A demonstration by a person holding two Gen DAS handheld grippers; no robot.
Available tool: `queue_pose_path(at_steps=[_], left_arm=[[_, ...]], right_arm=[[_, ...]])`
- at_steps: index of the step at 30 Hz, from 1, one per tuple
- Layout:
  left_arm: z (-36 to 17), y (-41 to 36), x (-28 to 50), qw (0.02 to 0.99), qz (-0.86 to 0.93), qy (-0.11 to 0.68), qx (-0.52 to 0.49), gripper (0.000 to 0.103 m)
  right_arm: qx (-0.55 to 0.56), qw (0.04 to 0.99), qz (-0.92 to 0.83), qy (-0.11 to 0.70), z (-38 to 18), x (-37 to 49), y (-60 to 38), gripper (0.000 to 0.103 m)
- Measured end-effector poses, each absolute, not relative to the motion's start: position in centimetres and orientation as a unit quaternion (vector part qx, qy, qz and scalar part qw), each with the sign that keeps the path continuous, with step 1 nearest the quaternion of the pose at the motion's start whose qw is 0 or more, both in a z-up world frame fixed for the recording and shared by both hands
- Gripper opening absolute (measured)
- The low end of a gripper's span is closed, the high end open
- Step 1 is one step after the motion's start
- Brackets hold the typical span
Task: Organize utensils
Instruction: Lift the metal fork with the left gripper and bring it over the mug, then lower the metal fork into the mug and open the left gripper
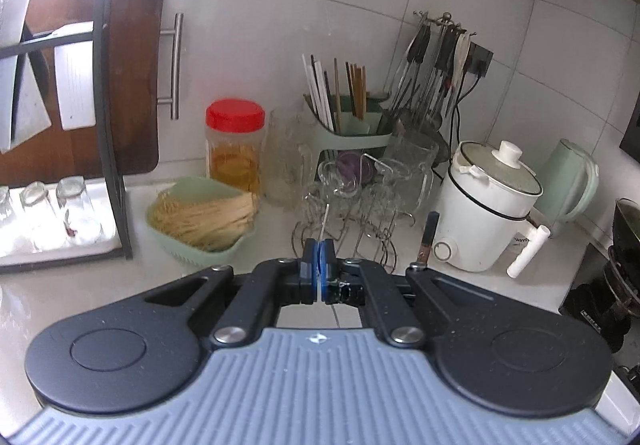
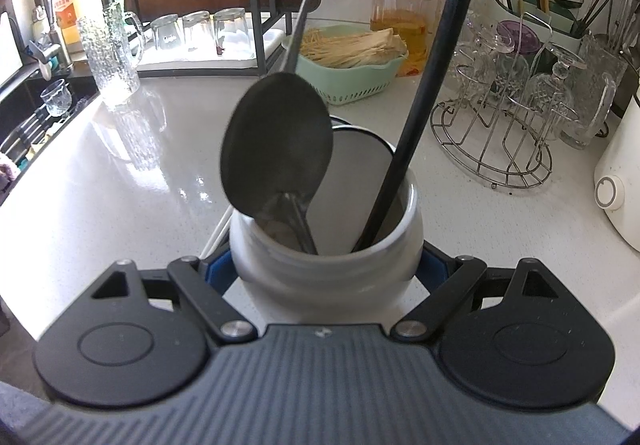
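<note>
So, you're partway through by the look of it; the white crock (image 2: 326,241) already has a dark ladle (image 2: 276,153) and a long black-handled utensil (image 2: 416,117) standing in it, and there's at least one more piece on the way. Your right tongs (image 2: 326,269) are clamped around the crock's belly, jaws wide but pressing on both sides, blue pads peeking out left and right; the crock sits on the bench (image 2: 140,181) toward its near edge, well clear of the wire glass rack (image 2: 492,149) over on the right.

Your left tongs (image 1: 319,269) are pinched shut on something very thin and white, a chopstick (image 1: 325,221) I'd guess; the tip pokes up past the fingertips and the rest runs down between the pads. In the right view there's a thin white stick just left of the crock's base, maybe the same one; can't tell for sure.

What's left, as far as I can judge: getting that stick into a holder, either the crock or the green caddy (image 1: 348,133) at the back wall that's already full of chopsticks; the caddy sits dead ahead of the left tongs but well apart, past the glasses. Whether other loose utensils are lying around, the views don't show.
</note>
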State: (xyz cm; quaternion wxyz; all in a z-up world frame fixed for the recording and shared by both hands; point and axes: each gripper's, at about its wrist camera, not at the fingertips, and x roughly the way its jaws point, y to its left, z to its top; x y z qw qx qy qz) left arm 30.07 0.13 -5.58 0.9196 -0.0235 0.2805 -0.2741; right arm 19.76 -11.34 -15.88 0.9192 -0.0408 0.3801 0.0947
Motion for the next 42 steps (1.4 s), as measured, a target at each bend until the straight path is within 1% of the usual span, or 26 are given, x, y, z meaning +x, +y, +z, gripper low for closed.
queue_pose_path(at_steps=[4, 8, 14, 18, 26, 37, 42], left_arm=[[-6.0, -0.3, 29.6, 0.92, -0.28, 0.273, -0.005, 0.001], [-6.7, -0.1, 29.1, 0.915, -0.286, 0.284, 0.0, 0.001], [-6.3, 0.4, 28.4, 0.906, -0.294, 0.304, 0.009, 0.001], [-5.7, 0.5, 28.2, 0.898, -0.29, 0.33, 0.028, 0.001], [-4.8, 0.7, 27.6, 0.87, -0.313, 0.379, 0.035, 0.001], [-4.9, 0.5, 29.1, 0.811, -0.333, 0.48, 0.014, 0.002], [-5.4, 0.2, 30.2, 0.794, -0.333, 0.509, 0.01, 0.002]], right_arm=[[-0.041, 0.919, 0.094, 0.381, -15.9, 19.8, -11.3, 0.091], [-0.04, 0.919, 0.094, 0.38, -15.9, 19.9, -11.4, 0.091], [-0.04, 0.92, 0.091, 0.379, -15.9, 19.9, -11.3, 0.091], [-0.039, 0.92, 0.09, 0.378, -15.9, 19.9, -11.3, 0.091], [-0.036, 0.922, 0.085, 0.376, -16.0, 20.0, -11.2, 0.091], [-0.034, 0.924, 0.079, 0.372, -16.0, 20.1, -11.0, 0.091], [-0.034, 0.924, 0.079, 0.372, -16.0, 20.2, -11.0, 0.091]])
